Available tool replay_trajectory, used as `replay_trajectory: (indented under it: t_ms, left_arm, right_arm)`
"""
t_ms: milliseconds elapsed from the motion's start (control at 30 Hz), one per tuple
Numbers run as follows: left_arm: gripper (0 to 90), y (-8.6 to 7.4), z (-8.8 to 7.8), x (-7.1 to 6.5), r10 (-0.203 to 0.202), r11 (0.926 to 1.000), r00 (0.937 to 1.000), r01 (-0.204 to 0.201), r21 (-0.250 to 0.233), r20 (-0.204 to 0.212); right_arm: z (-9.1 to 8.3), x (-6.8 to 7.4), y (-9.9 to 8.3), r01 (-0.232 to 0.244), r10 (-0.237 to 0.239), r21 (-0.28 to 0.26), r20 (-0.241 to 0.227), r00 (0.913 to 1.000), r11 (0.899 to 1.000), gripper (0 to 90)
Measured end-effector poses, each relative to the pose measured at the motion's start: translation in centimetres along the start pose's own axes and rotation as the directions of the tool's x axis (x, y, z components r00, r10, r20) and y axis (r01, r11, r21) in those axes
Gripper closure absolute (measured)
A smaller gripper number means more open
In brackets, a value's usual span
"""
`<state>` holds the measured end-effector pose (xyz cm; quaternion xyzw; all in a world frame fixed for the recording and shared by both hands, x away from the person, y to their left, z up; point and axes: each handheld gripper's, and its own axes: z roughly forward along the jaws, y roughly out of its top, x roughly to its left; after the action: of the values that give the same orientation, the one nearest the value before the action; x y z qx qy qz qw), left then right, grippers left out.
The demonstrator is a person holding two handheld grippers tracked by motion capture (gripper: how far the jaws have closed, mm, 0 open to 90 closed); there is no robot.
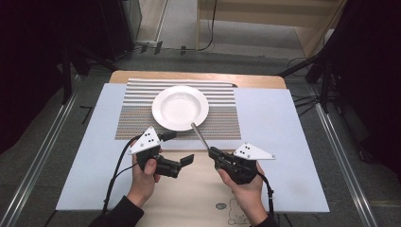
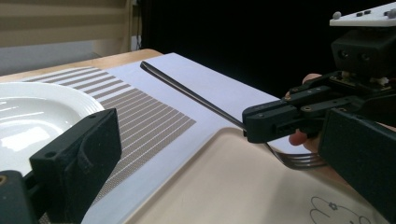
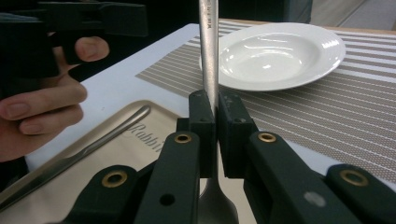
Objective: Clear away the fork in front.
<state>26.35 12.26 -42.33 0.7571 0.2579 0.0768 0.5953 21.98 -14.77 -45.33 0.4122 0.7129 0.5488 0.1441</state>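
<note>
While you hold both tools low over the near edge of the table, the scene reads from near to far like this:
Beige tray: the smooth beige plastic tray [image 1: 198, 189] with a small rabbit drawing lies nearest you, under both hands
Second utensil: a slim silver metal utensil handle [image 3: 74, 156] rests on that tray, seen in the right gripper view; which utensil it is you cannot tell
Your left gripper: the black two-jaw left gripper [image 1: 182, 147] stands wide apart with nothing between its jaws, just beside the near left rim of the plate
Your right gripper: the black two-jaw right gripper [image 1: 212, 152] is clamped tight on the fork, its pads pinching the neck just above the tines
Fork: the silver metal fork [image 1: 200, 136] is lifted off the tray, tines toward you and below the jaws, handle slanting forward and up toward the plate; its tip ends near the plate's near rim
Placemat: the brown and white striped woven placemat [image 1: 137, 118] lies beyond the tray on the pale blue-white sheet [image 1: 279, 127] that covers the table
Plate: the round white ceramic deep plate [image 1: 180, 108] sits in the middle of the placemat, with nothing on it
</note>
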Motion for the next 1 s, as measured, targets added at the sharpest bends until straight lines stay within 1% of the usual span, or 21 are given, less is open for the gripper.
replay_trajectory:
  t_ms: [167, 200, 233, 333, 400, 433, 467, 500, 567, 600, 633, 667, 700, 733, 833, 1000]
  left_arm:
    - [0.0, -0.1, 0.4, -0.1, -0.027, 0.9996, 0.9996, 0.027, 0.006, 0.008]
    - [0.7, -0.1, 0.6, -0.1, -0.034, 0.9994, 0.9994, 0.034, 0.007, 0.000]
    - [5.1, -0.1, 0.6, -0.1, -0.040, 0.9991, 0.9992, 0.040, 0.011, -0.005]
    - [5.9, -0.2, 0.9, -0.2, -0.055, 0.9983, 0.9985, 0.055, 0.019, 0.003]
    - [6.0, -0.3, 1.1, -0.3, -0.062, 0.9978, 0.9980, 0.062, 0.023, 0.010]
    - [6.2, -0.3, 1.3, -0.4, -0.069, 0.9973, 0.9976, 0.068, 0.026, 0.007]
    - [12.2, -0.4, 1.3, -0.5, -0.076, 0.9967, 0.9970, 0.076, 0.027, -0.018]
    - [18.7, -0.4, 1.5, -0.6, -0.083, 0.9959, 0.9961, 0.084, 0.033, -0.030]
    - [19.9, -0.4, 1.6, -0.6, -0.101, 0.9940, 0.9947, 0.102, 0.040, -0.017]
    - [23.9, -0.5, 1.7, -0.6, -0.115, 0.9923, 0.9932, 0.116, 0.043, -0.020]
    - [29.7, -0.5, 1.8, -0.6, -0.120, 0.9917, 0.9925, 0.121, 0.043, -0.024]
    - [31.5, -0.5, 1.8, -0.5, -0.126, 0.9911, 0.9920, 0.126, 0.043, -0.016]
    - [31.5, -0.5, 1.8, -0.4, -0.139, 0.9894, 0.9902, 0.139, 0.044, 0.009]
    - [31.6, -0.5, 1.8, -0.3, -0.149, 0.9880, 0.9886, 0.148, 0.045, 0.022]
    - [42.1, -0.6, 1.8, -0.3, -0.162, 0.9856, 0.9866, 0.161, 0.051, 0.016]
    - [56.1, -0.7, 1.9, -0.3, -0.182, 0.9818, 0.9828, 0.180, 0.060, 0.029]
  right_arm:
    - [-0.1, 0.7, -0.2, 0.005, -0.005, -0.007, -0.019, 0.9998, 1.000, 84.0]
    - [0.0, 0.8, -0.2, 0.003, -0.003, -0.005, -0.024, 0.9997, 1.000, 84.0]
    - [0.0, 1.0, -0.3, 0.008, -0.008, -0.004, -0.029, 0.9995, 1.000, 84.0]
    - [0.1, 1.5, -0.4, 0.023, -0.023, -0.006, -0.044, 0.9988, 1.000, 84.0]
    - [0.1, 1.7, -0.4, 0.033, -0.033, -0.007, -0.042, 0.9986, 0.999, 84.0]
    - [0.1, 1.8, -0.4, 0.033, -0.033, -0.009, -0.047, 0.9984, 0.999, 84.0]
    - [0.1, 1.9, -0.4, 0.037, -0.037, -0.011, -0.048, 0.9981, 0.999, 84.0]
    - [0.1, 2.0, -0.4, 0.038, -0.038, -0.011, -0.048, 0.9981, 0.999, 84.0]
    - [0.1, 2.1, -0.5, 0.037, -0.038, -0.015, -0.047, 0.9982, 0.999, 84.0]
    - [0.1, 2.2, -0.5, 0.039, -0.040, -0.015, -0.048, 0.9981, 0.999, 84.0]
    - [0.1, 2.3, -0.5, 0.036, -0.036, -0.013, -0.050, 0.9981, 0.999, 84.0]
    - [0.1, 2.3, -0.5, 0.038, -0.039, -0.014, -0.051, 0.9980, 0.999, 83.9]
    - [0.2, 2.4, -0.5, 0.040, -0.041, -0.015, -0.050, 0.9979, 0.999, 83.9]
    - [0.2, 2.4, -0.6, 0.042, -0.043, -0.016, -0.051, 0.9978, 0.999, 84.0]
    - [0.2, 2.6, -0.6, 0.044, -0.044, -0.016, -0.049, 0.9978, 0.999, 84.0]
    - [0.4, 2.9, -0.7, 0.055, -0.055, -0.018, -0.043, 0.9975, 0.998, 84.0]
